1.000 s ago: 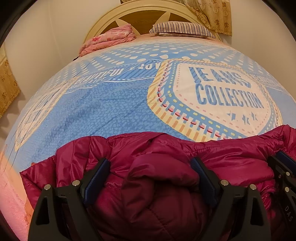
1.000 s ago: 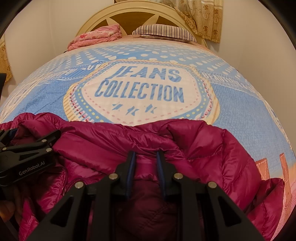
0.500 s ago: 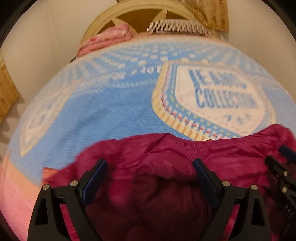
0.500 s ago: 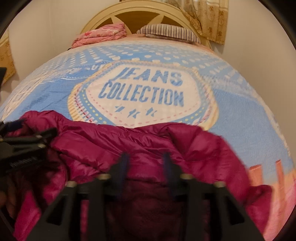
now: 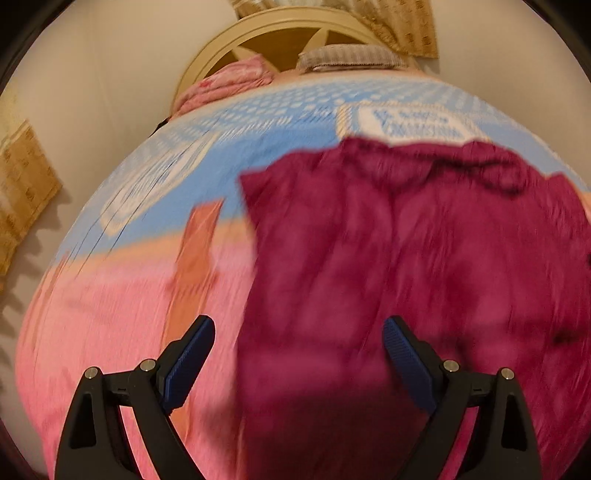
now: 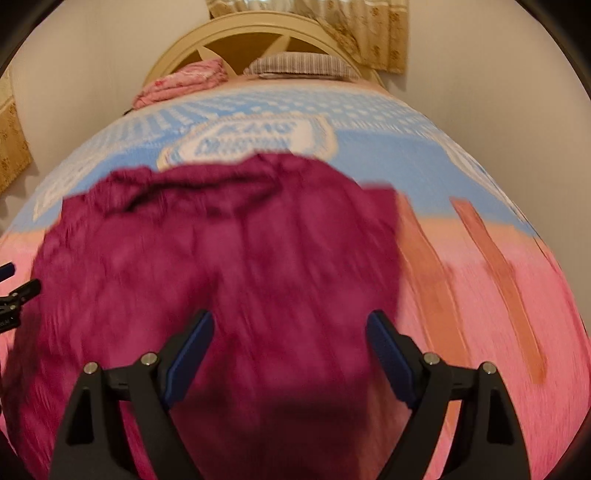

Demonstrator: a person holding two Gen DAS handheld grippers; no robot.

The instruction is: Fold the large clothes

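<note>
A large magenta puffer jacket (image 5: 413,258) lies spread on the bed, blurred by motion; it also shows in the right wrist view (image 6: 229,258). My left gripper (image 5: 297,354) is open and empty, held above the jacket's near left edge. My right gripper (image 6: 290,347) is open and empty, held above the jacket's near right part. The tip of the left gripper (image 6: 14,291) shows at the left edge of the right wrist view.
The bed cover (image 5: 110,314) is pink near me and blue with a white "JEANS COLLECTION" patch (image 6: 255,138) farther off. A folded pink blanket (image 6: 181,83), a striped pillow (image 6: 299,64) and the headboard (image 5: 277,31) lie at the far end. Walls stand on both sides.
The right gripper, shut on the jacket a second ago, has opened and let go. Both grippers have pulled back and up from the jacket, which now lies flatter on the bed.
</note>
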